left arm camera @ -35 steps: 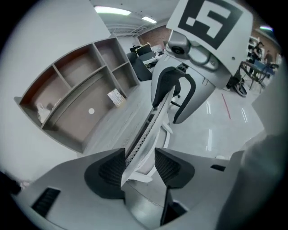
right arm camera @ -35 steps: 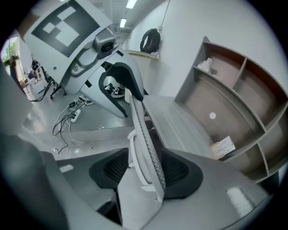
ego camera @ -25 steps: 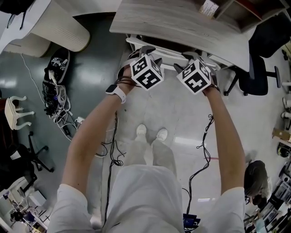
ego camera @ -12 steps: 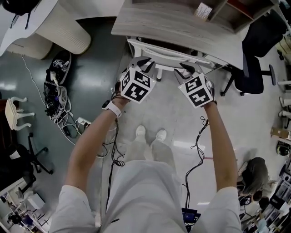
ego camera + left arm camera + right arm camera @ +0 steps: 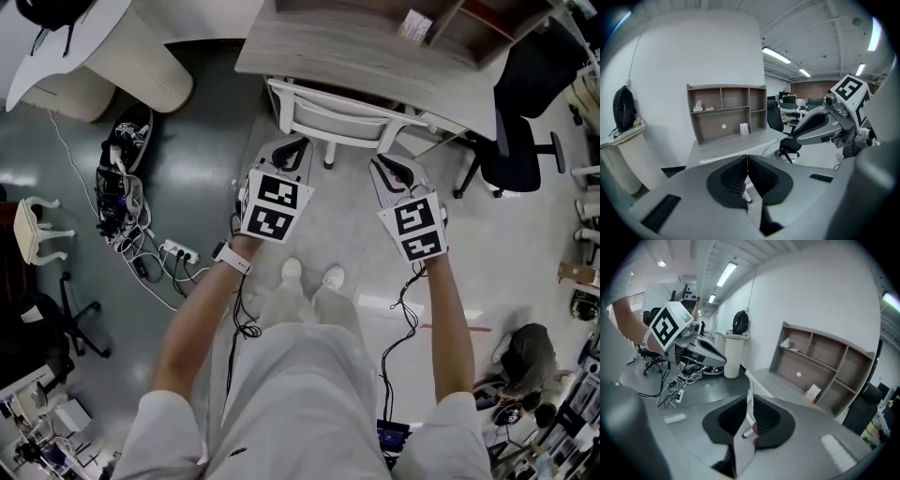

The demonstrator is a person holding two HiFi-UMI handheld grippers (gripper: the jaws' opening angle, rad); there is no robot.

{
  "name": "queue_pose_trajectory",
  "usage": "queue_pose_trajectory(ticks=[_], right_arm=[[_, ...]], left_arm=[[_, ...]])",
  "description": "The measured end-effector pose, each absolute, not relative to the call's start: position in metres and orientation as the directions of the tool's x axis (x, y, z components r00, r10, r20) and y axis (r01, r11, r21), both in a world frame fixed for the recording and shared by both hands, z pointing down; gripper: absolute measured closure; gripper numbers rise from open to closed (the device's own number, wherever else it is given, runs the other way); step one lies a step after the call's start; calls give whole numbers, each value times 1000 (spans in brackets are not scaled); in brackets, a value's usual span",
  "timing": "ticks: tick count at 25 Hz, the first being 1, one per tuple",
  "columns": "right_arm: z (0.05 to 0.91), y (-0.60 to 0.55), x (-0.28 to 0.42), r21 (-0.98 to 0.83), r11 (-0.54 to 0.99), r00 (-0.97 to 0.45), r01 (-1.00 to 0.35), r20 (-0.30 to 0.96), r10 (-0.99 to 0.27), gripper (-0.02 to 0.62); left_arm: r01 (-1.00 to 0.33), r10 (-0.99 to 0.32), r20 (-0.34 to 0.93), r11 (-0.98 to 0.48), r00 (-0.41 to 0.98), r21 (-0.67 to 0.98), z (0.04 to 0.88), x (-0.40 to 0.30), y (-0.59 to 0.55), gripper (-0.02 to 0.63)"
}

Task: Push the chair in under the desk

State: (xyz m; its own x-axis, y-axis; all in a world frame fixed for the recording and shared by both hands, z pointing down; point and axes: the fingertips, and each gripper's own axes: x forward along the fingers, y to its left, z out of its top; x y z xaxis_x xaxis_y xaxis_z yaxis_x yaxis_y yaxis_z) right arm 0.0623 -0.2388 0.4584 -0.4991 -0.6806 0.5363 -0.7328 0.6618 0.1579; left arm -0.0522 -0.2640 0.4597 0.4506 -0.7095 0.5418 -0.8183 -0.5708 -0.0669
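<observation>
White plastic chair (image 5: 339, 120) sits tucked under the grey wood-grain counter (image 5: 375, 56), and I've drawn both grippers back off it. Left gripper (image 5: 287, 152) jaws have just closed together, right gripper (image 5: 394, 171) jaws have narrowed to a slit, both empty. The push looks finished to me.

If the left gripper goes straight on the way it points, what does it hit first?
Most likely the white chair, at its backrest, which stands just out from the desk; depth is uncertain. The left gripper, jaws just closed on nothing, aims at it.
</observation>
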Motion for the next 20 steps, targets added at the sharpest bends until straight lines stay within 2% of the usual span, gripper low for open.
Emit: queue_pose_trajectory(ticks=[20], right_arm=[[378, -143, 71, 61, 575, -521, -816, 352, -777, 552]], left_arm=[[-883, -805, 402, -469, 437, 21, 372, -68, -152, 598]])
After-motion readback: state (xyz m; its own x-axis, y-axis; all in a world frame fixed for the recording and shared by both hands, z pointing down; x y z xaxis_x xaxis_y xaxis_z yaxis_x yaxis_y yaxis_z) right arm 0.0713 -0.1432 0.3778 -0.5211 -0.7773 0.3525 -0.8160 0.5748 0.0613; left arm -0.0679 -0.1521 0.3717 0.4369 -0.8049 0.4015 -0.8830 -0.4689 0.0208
